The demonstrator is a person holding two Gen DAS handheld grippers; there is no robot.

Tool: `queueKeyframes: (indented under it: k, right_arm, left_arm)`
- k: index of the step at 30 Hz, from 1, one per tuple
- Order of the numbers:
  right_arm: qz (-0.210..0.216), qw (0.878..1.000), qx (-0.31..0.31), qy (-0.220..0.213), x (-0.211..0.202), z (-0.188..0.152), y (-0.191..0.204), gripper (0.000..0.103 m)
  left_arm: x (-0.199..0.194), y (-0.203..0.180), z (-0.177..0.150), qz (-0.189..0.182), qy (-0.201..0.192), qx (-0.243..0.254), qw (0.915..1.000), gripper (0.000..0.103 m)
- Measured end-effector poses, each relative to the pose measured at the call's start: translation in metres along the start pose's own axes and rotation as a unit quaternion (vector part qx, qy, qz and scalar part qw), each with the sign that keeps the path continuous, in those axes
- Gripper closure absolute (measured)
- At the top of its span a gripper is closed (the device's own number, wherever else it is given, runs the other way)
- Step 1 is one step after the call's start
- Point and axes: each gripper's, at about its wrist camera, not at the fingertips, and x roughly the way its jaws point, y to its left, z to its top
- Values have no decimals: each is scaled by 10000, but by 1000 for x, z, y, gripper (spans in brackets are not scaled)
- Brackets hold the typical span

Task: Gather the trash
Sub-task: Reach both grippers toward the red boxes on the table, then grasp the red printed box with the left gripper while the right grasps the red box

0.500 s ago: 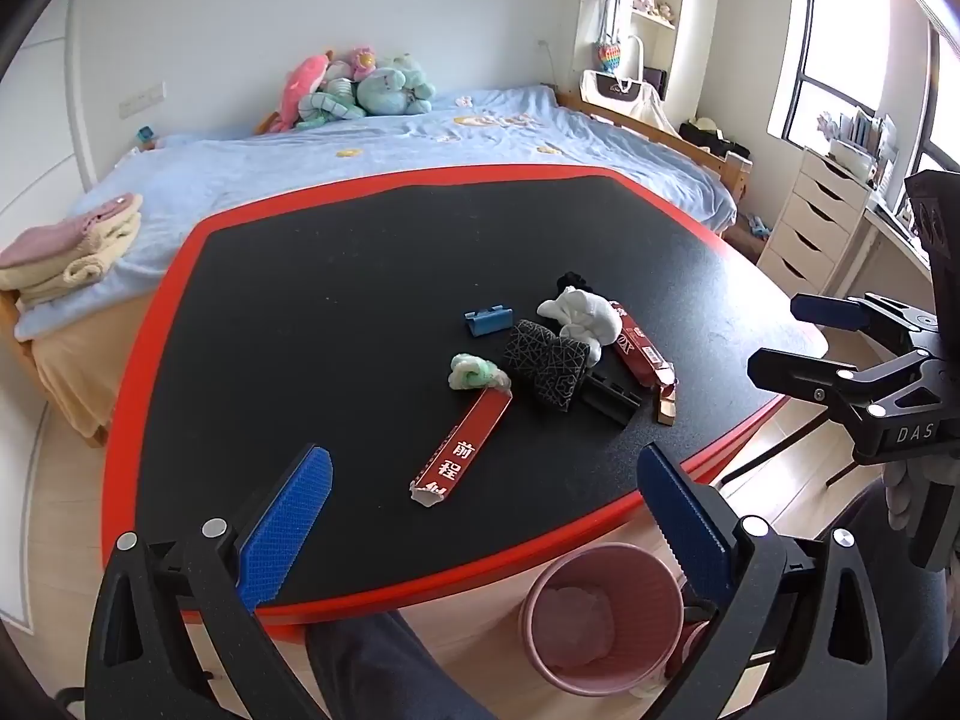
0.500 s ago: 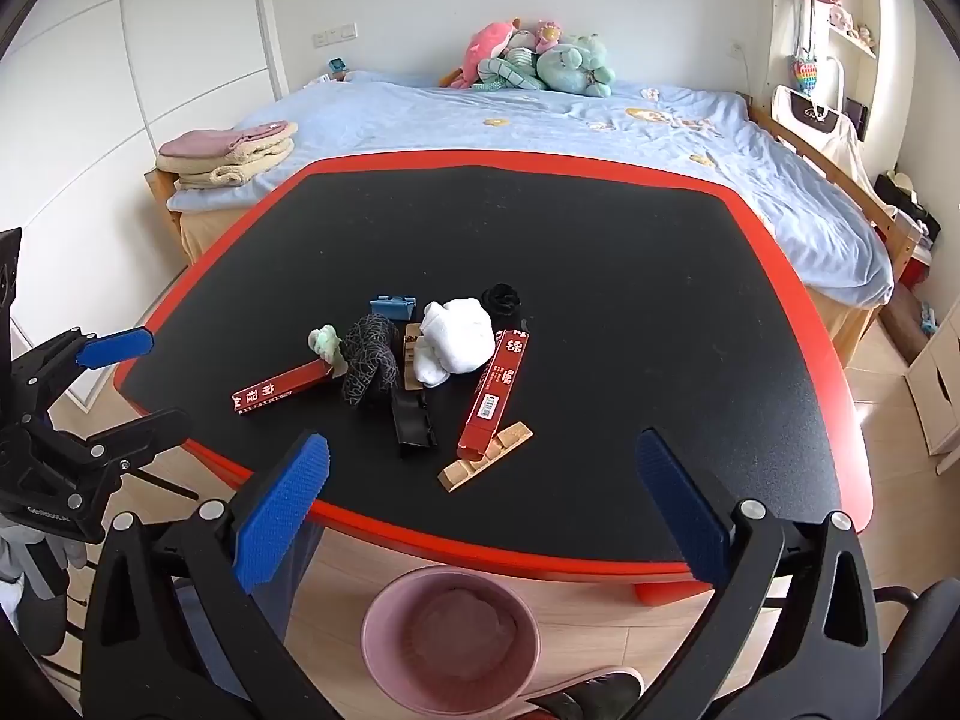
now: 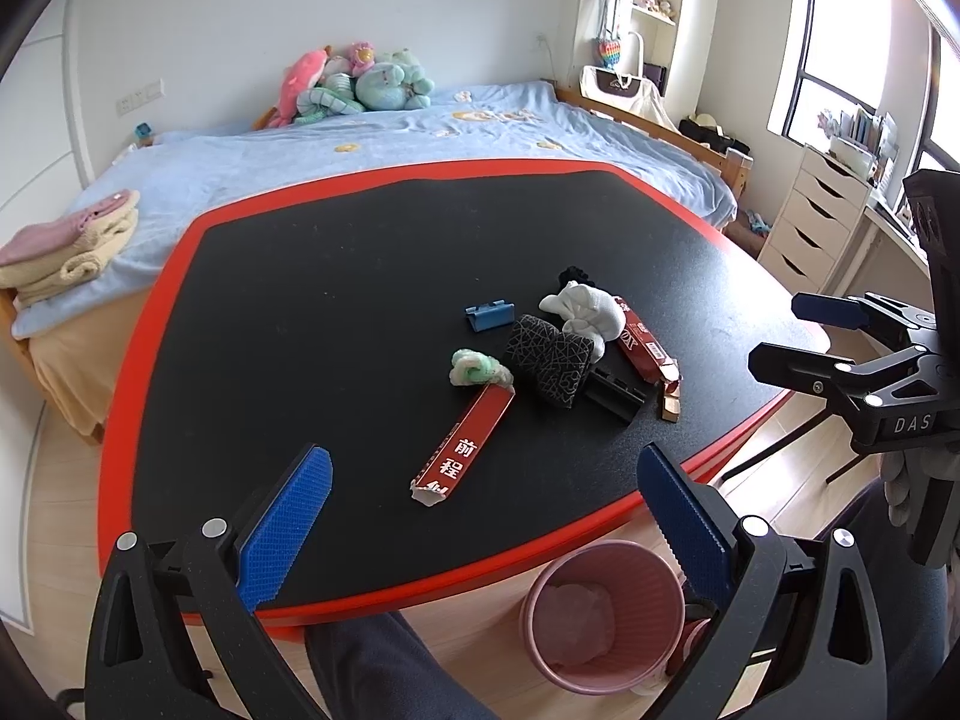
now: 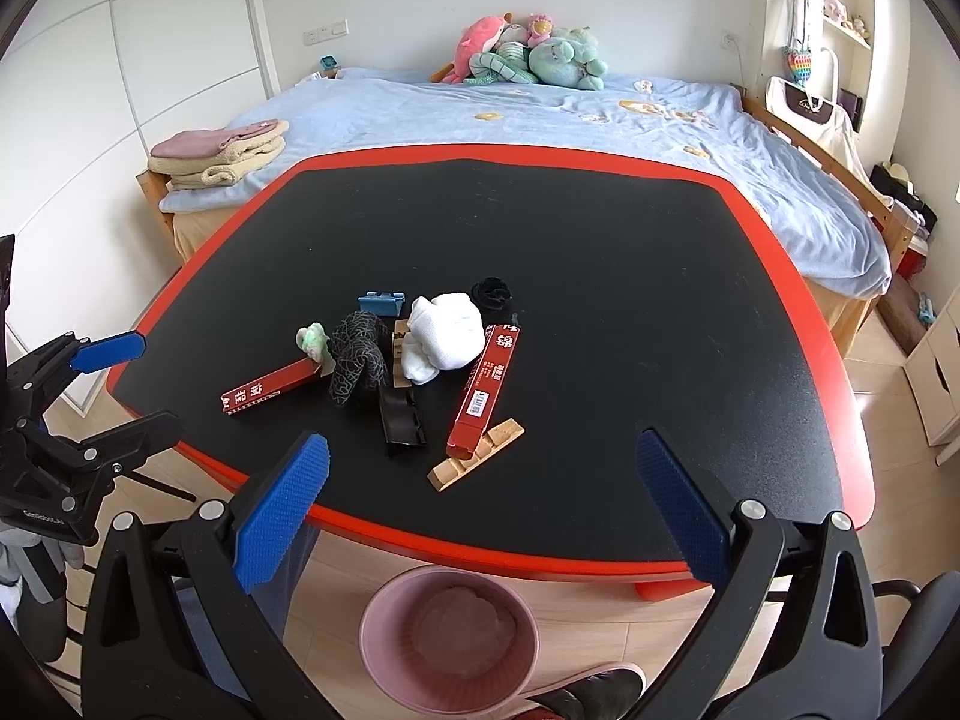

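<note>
A pile of items lies on the black table [image 3: 312, 312]: a long red box [image 3: 465, 447], a green-white crumpled wad [image 3: 474, 367], a second red box [image 4: 485, 391], a white sock [image 4: 447, 336], a patterned black sock [image 4: 355, 355], a black holder [image 4: 401, 414], a wooden piece [image 4: 476, 461] and a blue clip [image 3: 489, 315]. A pink bin [image 4: 449, 637] with a crumpled tissue inside stands on the floor below the table edge. My left gripper [image 3: 480, 528] is open and empty above the near edge. My right gripper [image 4: 483, 516] is open and empty, also at the near edge.
A bed with blue cover [image 4: 540, 126], plush toys [image 4: 528, 57] and folded towels [image 4: 219, 153] lies behind the table. White drawers [image 3: 810, 228] stand at the right. The person's leg [image 3: 384, 666] is beside the bin. The table has a red rim [image 4: 492, 546].
</note>
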Motion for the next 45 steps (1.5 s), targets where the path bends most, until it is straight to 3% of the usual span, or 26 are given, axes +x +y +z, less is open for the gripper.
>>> queueKeyframes:
  k: [17, 23, 30, 32, 34, 38, 39, 41, 45]
  right_arm:
    - [-67, 9994, 60, 320, 48, 27, -16, 3]
    - [39, 9950, -2, 994, 86, 29, -13, 3]
    - [64, 9920, -29, 1264, 112, 27, -14, 5]
    - [39, 9915, -77, 1298, 116, 28, -14, 18]
    - [53, 9914, -110, 1305, 119, 29, -14, 24]
    - [87, 9923, -151, 1223, 120, 30, -12, 41]
    - [106, 9925, -158, 1210, 119, 30, -12, 44]
    - [106, 9927, -195, 1186, 119, 32, -12, 61]
    - [95, 9929, -238, 1161, 118, 34, -11, 81]
  left_arm:
    - [28, 8, 14, 10, 366, 348, 9987, 5]
    - [57, 13, 20, -6, 799, 603, 9950, 5]
    - [83, 20, 14, 25, 1141, 710, 9909, 5]
    - [85, 21, 12, 6, 1161, 712, 9907, 6]
    - [86, 23, 12, -22, 1170, 706, 9906, 9]
    - [86, 24, 11, -71, 1213, 749, 9898, 35]
    - [86, 24, 11, -76, 1216, 757, 9897, 38]
    - [85, 25, 10, -89, 1199, 746, 9899, 52]
    - [83, 25, 11, -93, 1170, 738, 9903, 73]
